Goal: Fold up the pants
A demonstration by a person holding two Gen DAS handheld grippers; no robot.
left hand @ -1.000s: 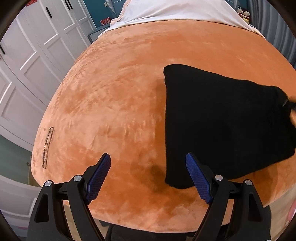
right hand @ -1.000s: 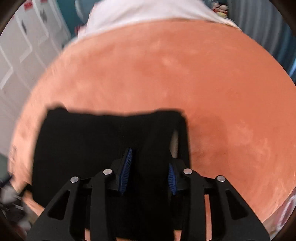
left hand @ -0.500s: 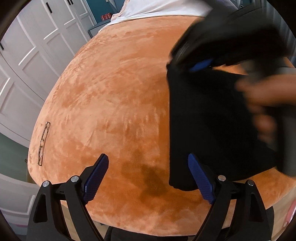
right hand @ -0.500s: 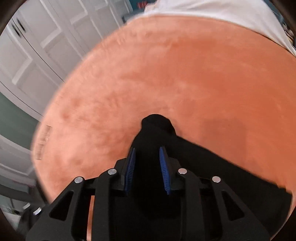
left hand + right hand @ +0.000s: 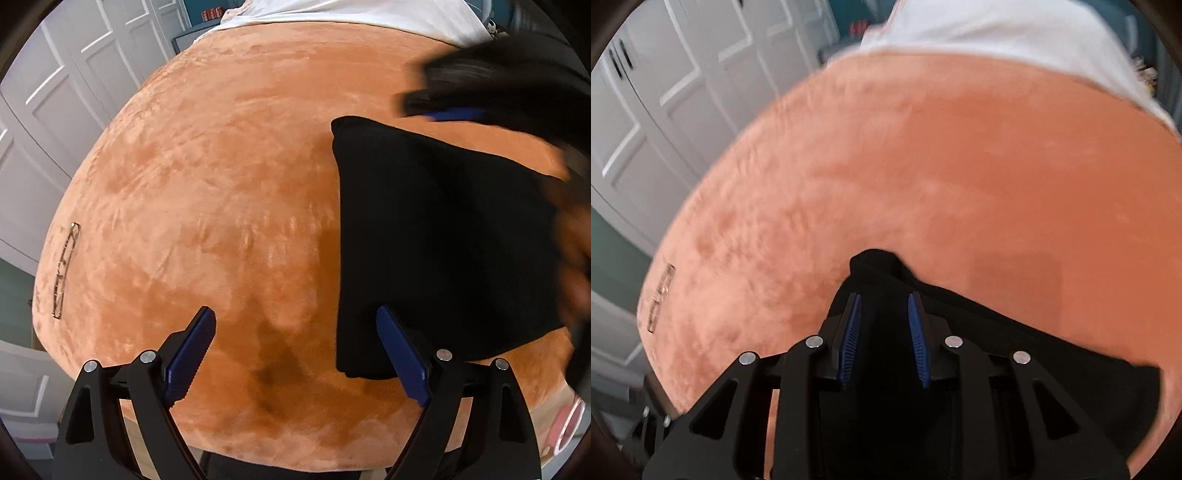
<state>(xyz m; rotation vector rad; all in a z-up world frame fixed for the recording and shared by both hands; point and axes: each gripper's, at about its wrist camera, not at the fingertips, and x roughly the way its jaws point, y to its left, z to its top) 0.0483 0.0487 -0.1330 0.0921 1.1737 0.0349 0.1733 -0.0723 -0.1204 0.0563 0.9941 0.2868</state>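
While the right claw point(image 5: 884, 332) is clamped on a bunched corner of the black pants point(image 5: 436, 236), with dark fabric filling the gap between its blue pads point(image 5: 851, 336), the left claw point(image 5: 295, 354) is gaping wide with nothing in it, parked over bare blanket just beside the near-left corner of the pants. From the left wrist view you can see the right claw as a dark blur over the far edge of the garment, plus a blurred hand point(image 5: 576, 254) at the right side of the frame.

Progress-wise, I'd say it's well along. The pants already sit as a compact dark block on the right part of the orange plush blanket point(image 5: 221, 184) covering the bed, so the legs look doubled up at least once. The pinched corner looks mid-fold, so what's left is probably laying that corner down, letting go, and maybe one more fold or a quick smoothing. Can't tell how many layers are in the stack, it's all just black.

Around it: a small sewn label point(image 5: 65, 269) near the left edge of the blanket, white bedding point(image 5: 351, 14) at the far end, white panelled cupboard doors point(image 5: 74, 85) off to the left. Nothing's really in the way; the blanket left of the pants is bare. The only snag is that plush fabric could drag on the cloth.
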